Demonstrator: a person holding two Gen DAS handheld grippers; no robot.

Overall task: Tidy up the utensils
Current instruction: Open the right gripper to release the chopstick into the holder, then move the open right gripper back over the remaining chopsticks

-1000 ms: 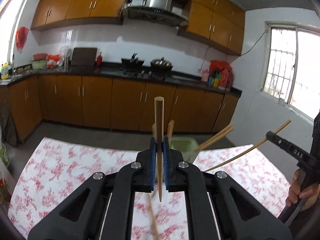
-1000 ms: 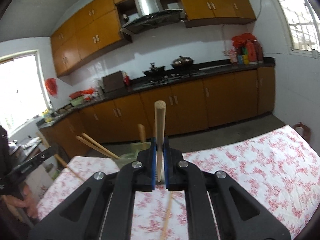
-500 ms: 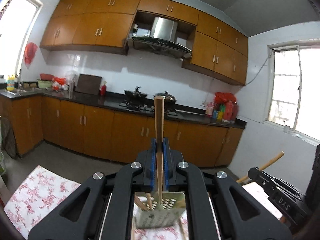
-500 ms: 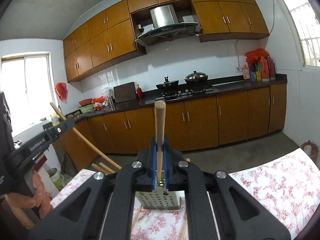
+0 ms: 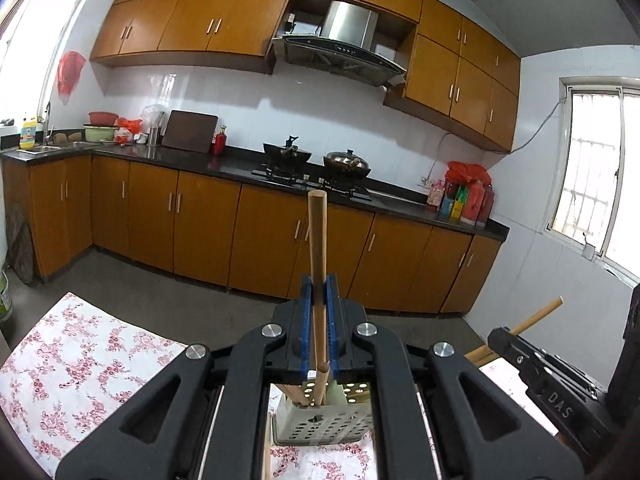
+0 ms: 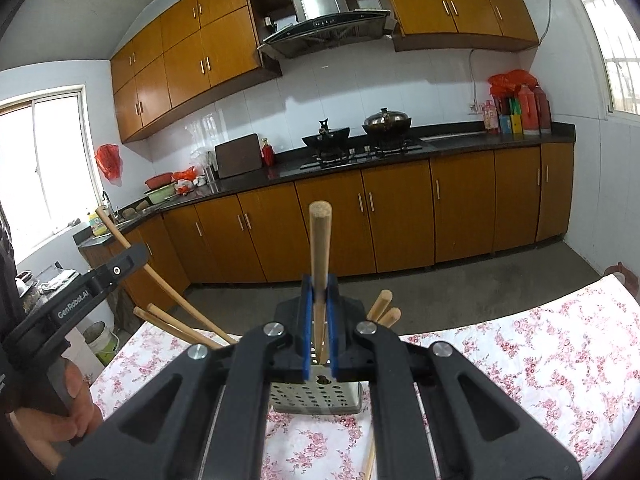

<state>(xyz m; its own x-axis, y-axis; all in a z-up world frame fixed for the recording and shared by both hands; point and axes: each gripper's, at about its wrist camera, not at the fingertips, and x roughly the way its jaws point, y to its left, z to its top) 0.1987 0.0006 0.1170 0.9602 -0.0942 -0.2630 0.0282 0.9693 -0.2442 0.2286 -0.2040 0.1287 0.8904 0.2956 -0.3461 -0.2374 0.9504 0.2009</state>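
The left gripper clamps 1 chopstick, its tip seemingly inside the perforated holder. The right gripper pinches another chopstick above that holder

Matt wooden chopstick, perforated metal holder, floral cloth tablecloth, glossy tiled wall

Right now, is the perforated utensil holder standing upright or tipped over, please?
Upright: the holder stands on the floral cloth, chopsticks poking up from it.

Upright wooden chopsticks over perforated holder
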